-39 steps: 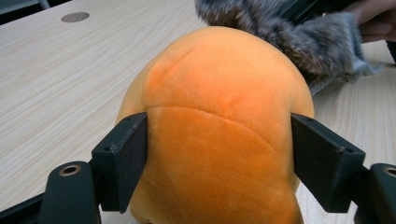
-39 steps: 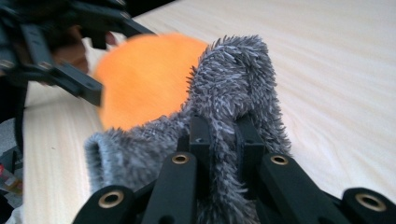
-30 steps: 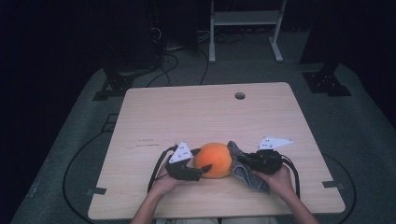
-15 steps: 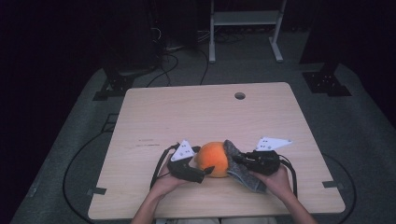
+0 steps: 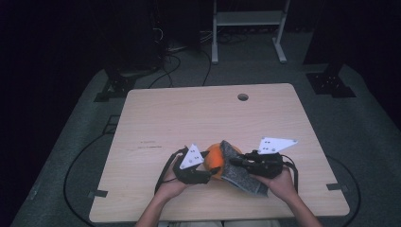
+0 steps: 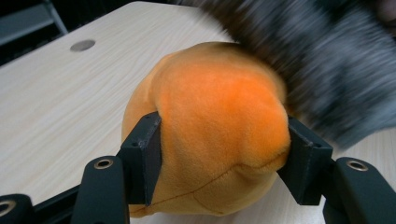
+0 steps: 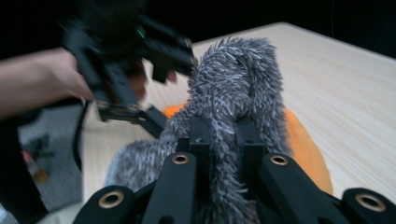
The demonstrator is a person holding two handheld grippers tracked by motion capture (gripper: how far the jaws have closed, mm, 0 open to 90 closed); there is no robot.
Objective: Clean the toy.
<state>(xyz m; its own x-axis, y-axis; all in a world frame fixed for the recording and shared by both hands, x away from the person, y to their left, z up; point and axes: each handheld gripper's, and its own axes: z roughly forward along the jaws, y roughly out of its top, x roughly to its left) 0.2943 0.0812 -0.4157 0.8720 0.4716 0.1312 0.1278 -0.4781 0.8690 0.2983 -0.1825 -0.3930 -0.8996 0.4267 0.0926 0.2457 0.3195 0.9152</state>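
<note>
A person seated at the six o'clock edge of a pale wooden table [image 5: 189,118] is working two hand-held grippers against a soft orange plush ball [image 5: 213,160], which is sitting on the tabletop toward that edge, roughly at five o'clock from the table's centre. The left gripper [image 5: 204,171], coming in at the ball's nine o'clock side, is clamping the ball: in the left gripper view its two black jaws are pressing into the orange plush [image 6: 219,130] from either side, denting it, after having just been closing onto it. The right gripper [image 5: 234,161], lying at the ball's three o'clock side in the person's right hand [image 5: 279,182], is pinching a shaggy grey cloth [image 5: 239,170]; in the right gripper view its jaws are standing close together with the grey fibres [image 7: 229,107] bunched between them and rising up in a fold above them. The cloth is draping over the ball's three o'clock flank and trailing down toward five o'clock on the table, touching the ball along that side. In the right gripper view the orange ball [image 7: 303,149] is peeking out behind the cloth at three o'clock, while the left gripper [image 7: 154,119] is showing blurred at ten o'clock beyond it. A small round grommet hole [image 5: 243,97] is sitting in the tabletop near its twelve o'clock edge, well apart from the work.
</note>
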